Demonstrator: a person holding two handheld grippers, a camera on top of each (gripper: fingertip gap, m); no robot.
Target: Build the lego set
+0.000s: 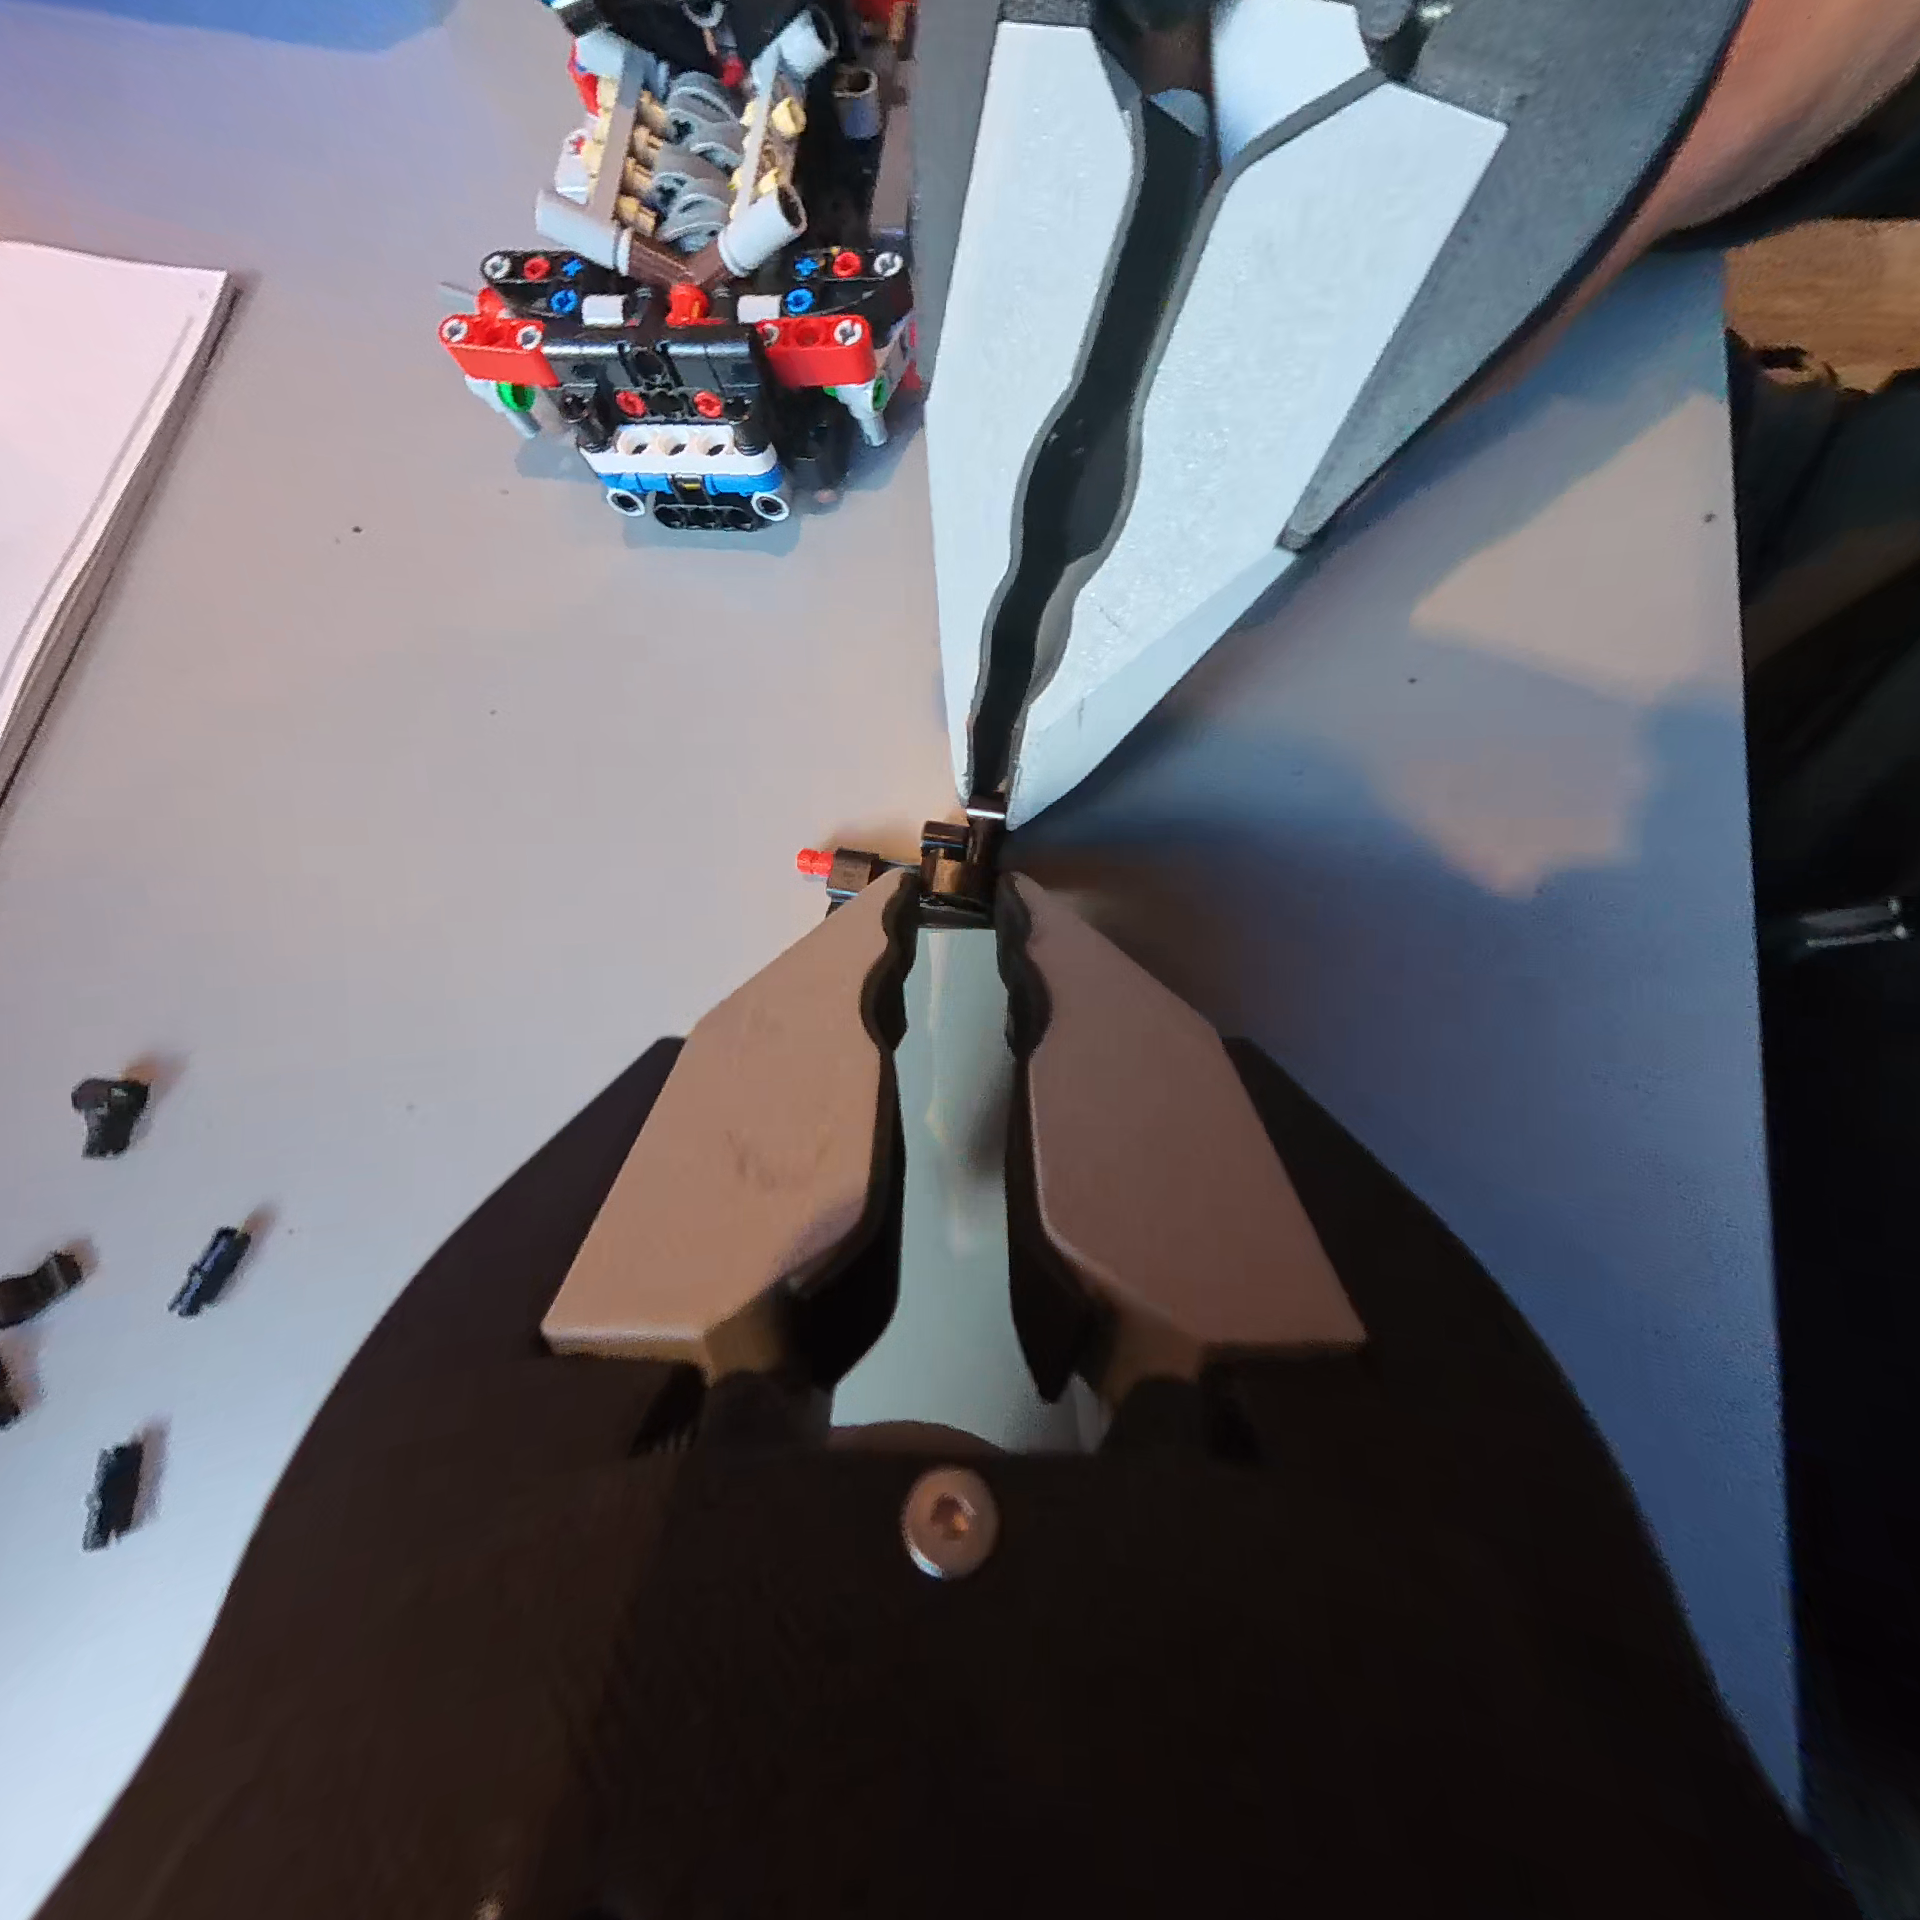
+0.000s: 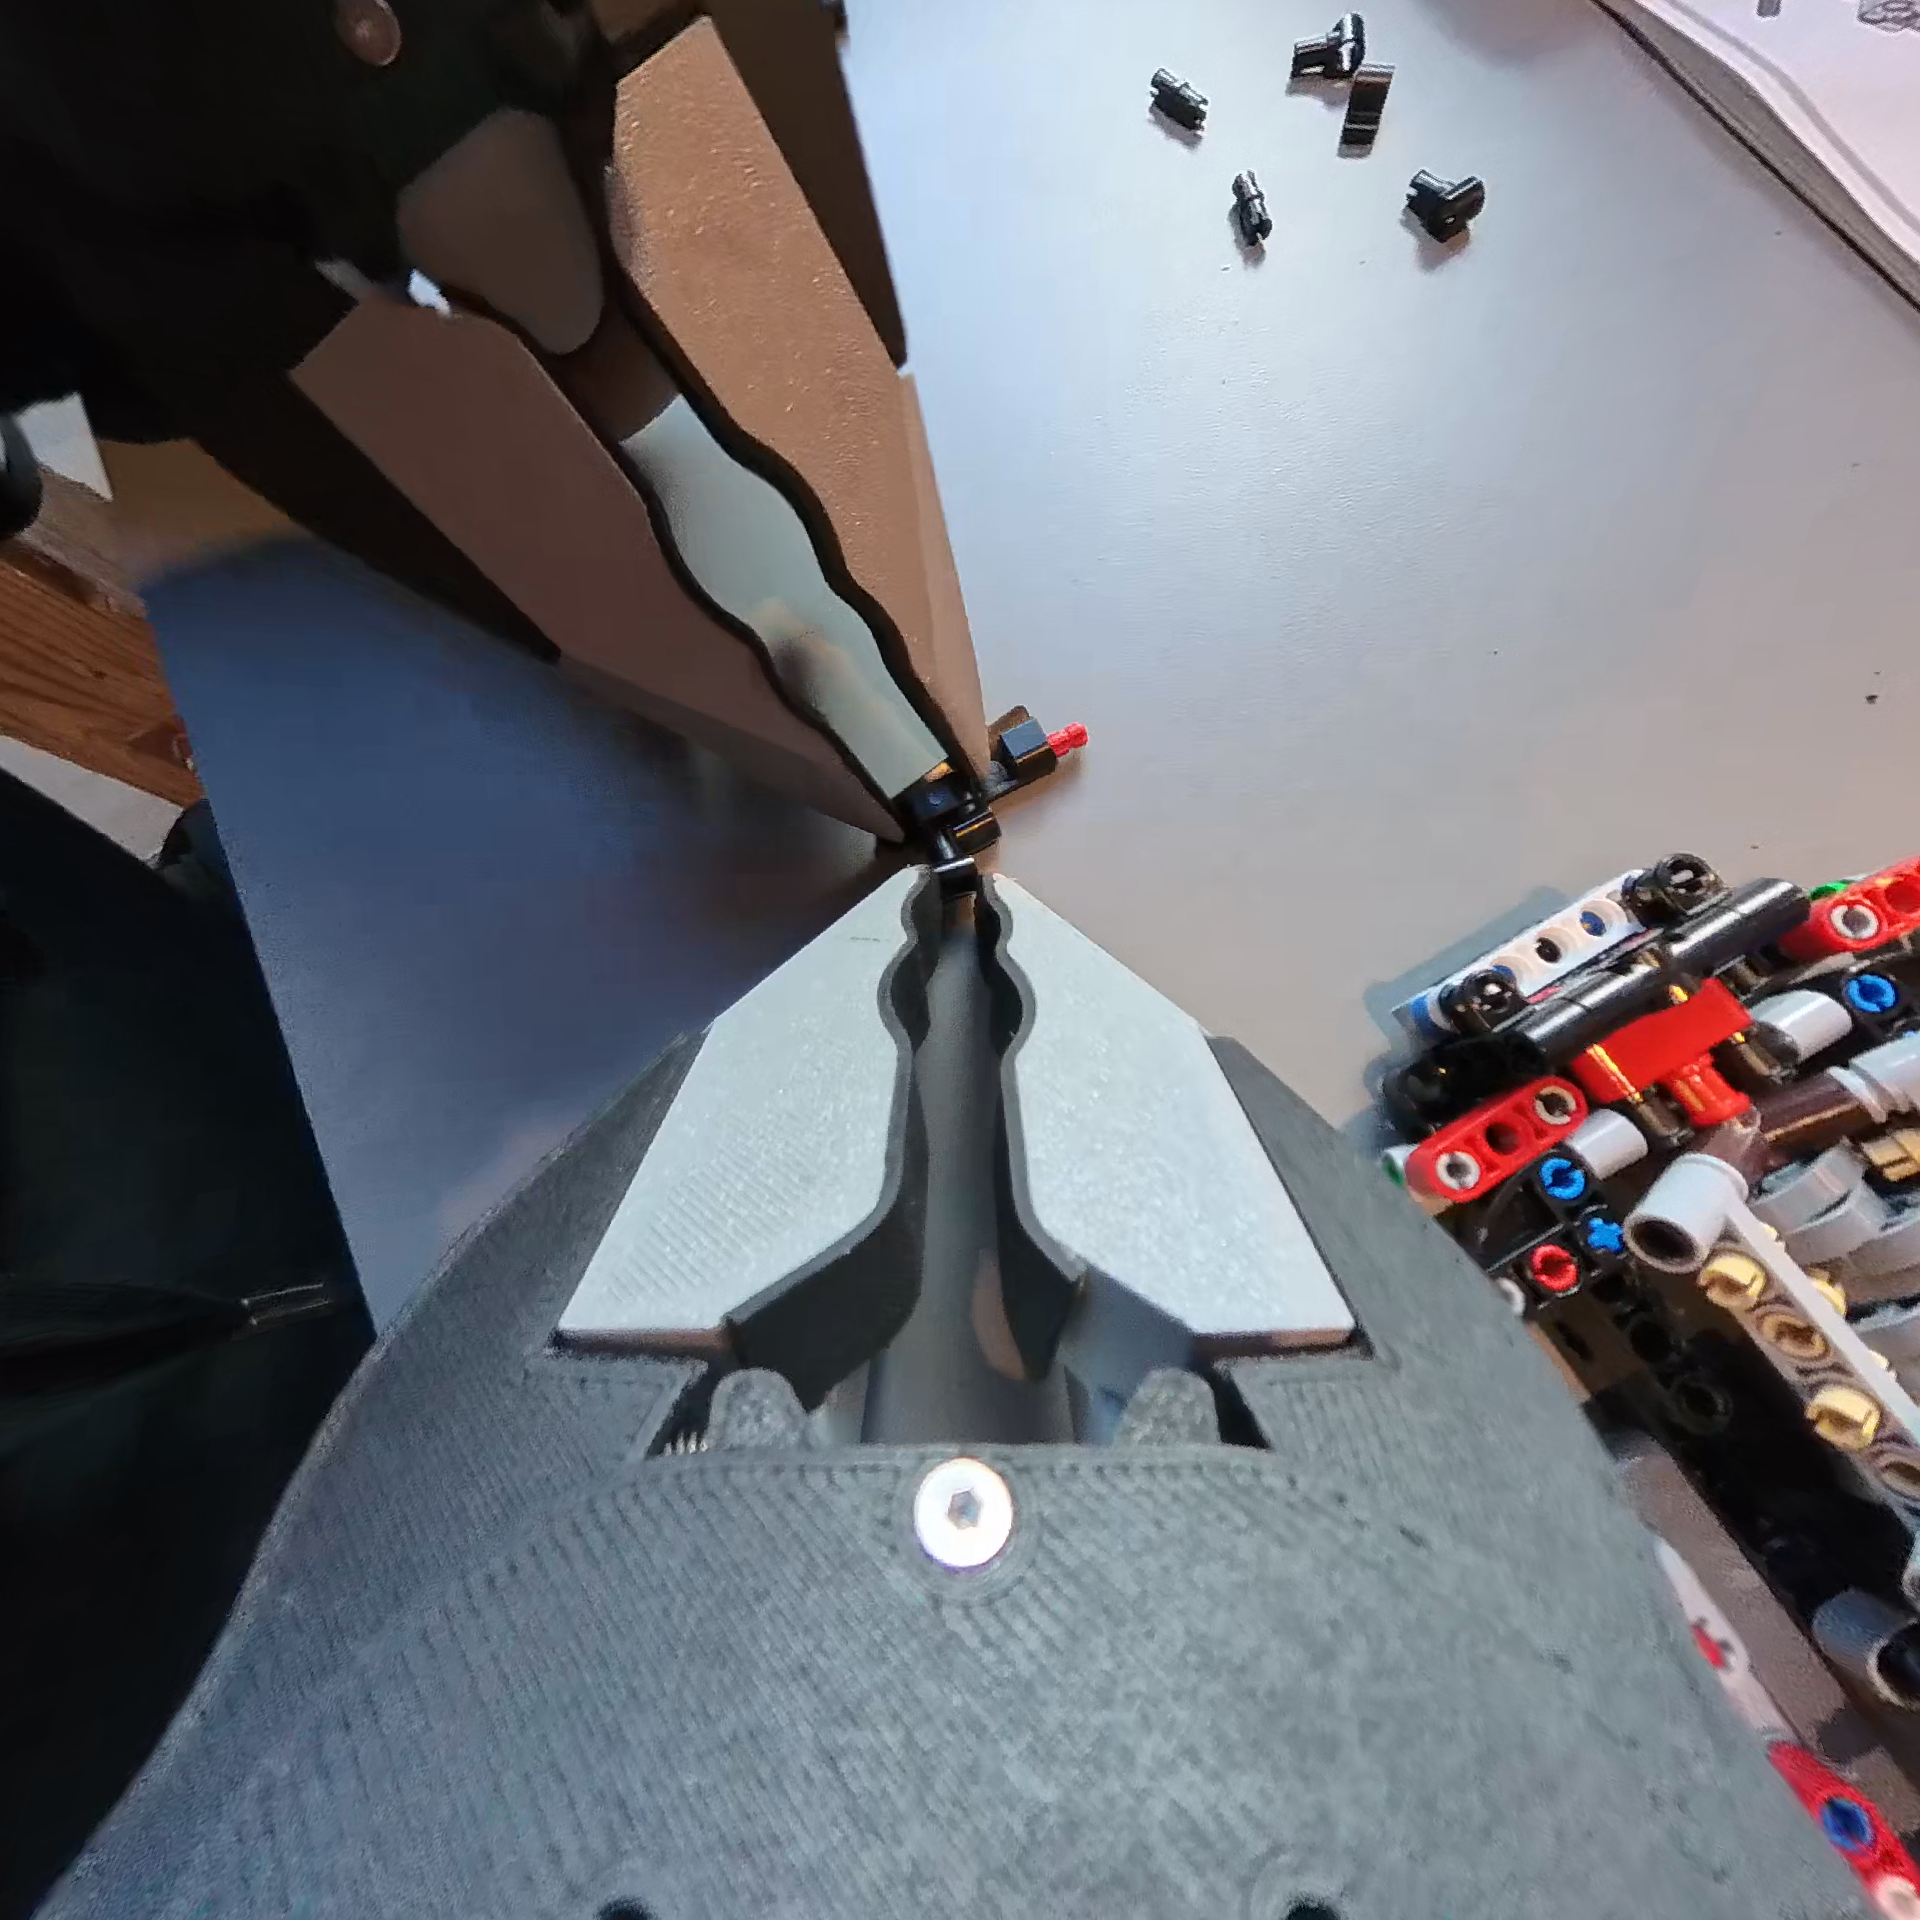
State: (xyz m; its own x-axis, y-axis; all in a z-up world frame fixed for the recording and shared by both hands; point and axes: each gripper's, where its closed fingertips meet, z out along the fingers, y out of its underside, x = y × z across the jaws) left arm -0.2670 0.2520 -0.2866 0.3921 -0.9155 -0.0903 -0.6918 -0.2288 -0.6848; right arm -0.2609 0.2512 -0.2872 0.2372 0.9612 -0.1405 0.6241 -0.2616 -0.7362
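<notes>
A: Where is the piece being worked on?

B: Between the two tools, above the grey table (image 1: pixel 416 779). The left gripper (image 1: pixel 954 902), with brown fingers, is closed on a small black connector (image 1: pixel 951 878); a thin axle runs sideways from it through a second black bit to a red tip (image 1: pixel 812 859).

A: And the right one?

B: The right gripper (image 2: pixel 956 883), grey-fingered, comes in from the opposite side. Its tips are nearly together, pinching a small black pin (image 2: pixel 951 868) that sits right against the connector. Whether the pin is seated in it, I cannot tell.

A: In the right wrist view?

B: Same meeting: the connector (image 2: pixel 951 816) sits at the brown tips, the red tip (image 2: pixel 1067 739) pointing away to the right.

A: The model?

B: The lego model (image 1: pixel 675 343), black with red, blue and grey parts, stands on the table well apart from the grippers. Loose black pieces (image 1: pixel 109 1117) lie scattered on the table, near a white booklet (image 1: pixel 83 416) at the edge.
</notes>
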